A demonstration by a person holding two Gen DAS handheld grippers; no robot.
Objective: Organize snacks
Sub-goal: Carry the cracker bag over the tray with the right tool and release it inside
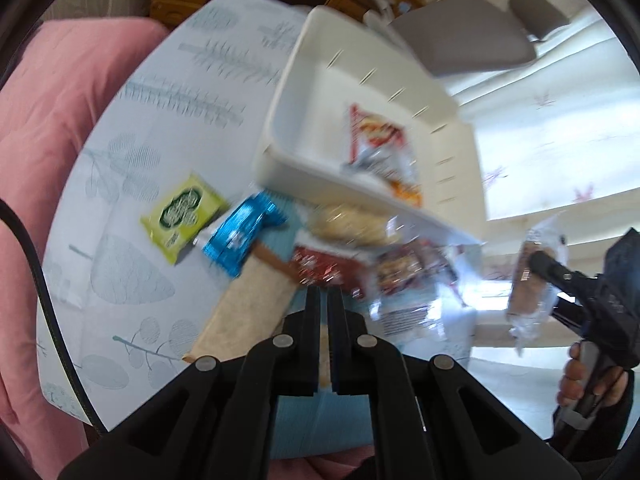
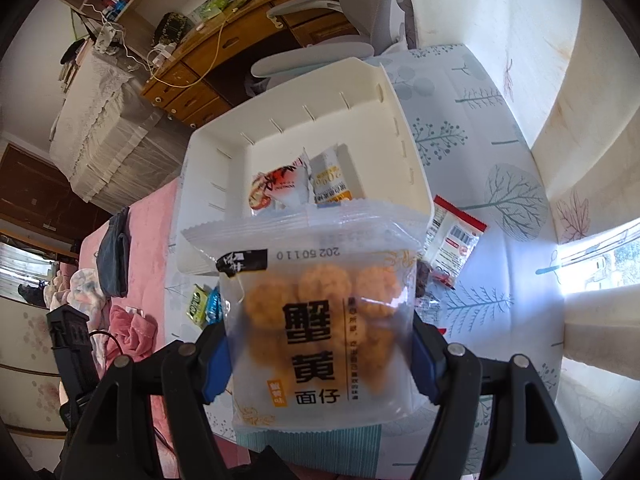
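In the left wrist view my left gripper [image 1: 324, 294] is shut, and a strip of a tan packet [image 1: 244, 312] shows between its fingers; that packet hangs out to the left above the table. Just beyond the tips lie a dark red packet [image 1: 320, 268], a blue packet [image 1: 240, 236] and a green packet [image 1: 180, 216]. My right gripper [image 2: 320, 340] is shut on a clear bag of orange round snacks [image 2: 316, 312], one pad on each side. It holds the bag in front of the white bin [image 2: 280, 100], where a red-and-white packet [image 2: 276, 188] and a white packet [image 2: 332, 180] lie.
The table wears a tree-print cloth [image 2: 460, 140]. One more red-and-white packet [image 2: 452, 240] lies right of the bin. Pink bedding [image 1: 48, 120] borders the table, and a grey chair [image 1: 460, 36] stands behind the bin. A person's hand [image 1: 576, 376] grips the right gripper's handle.
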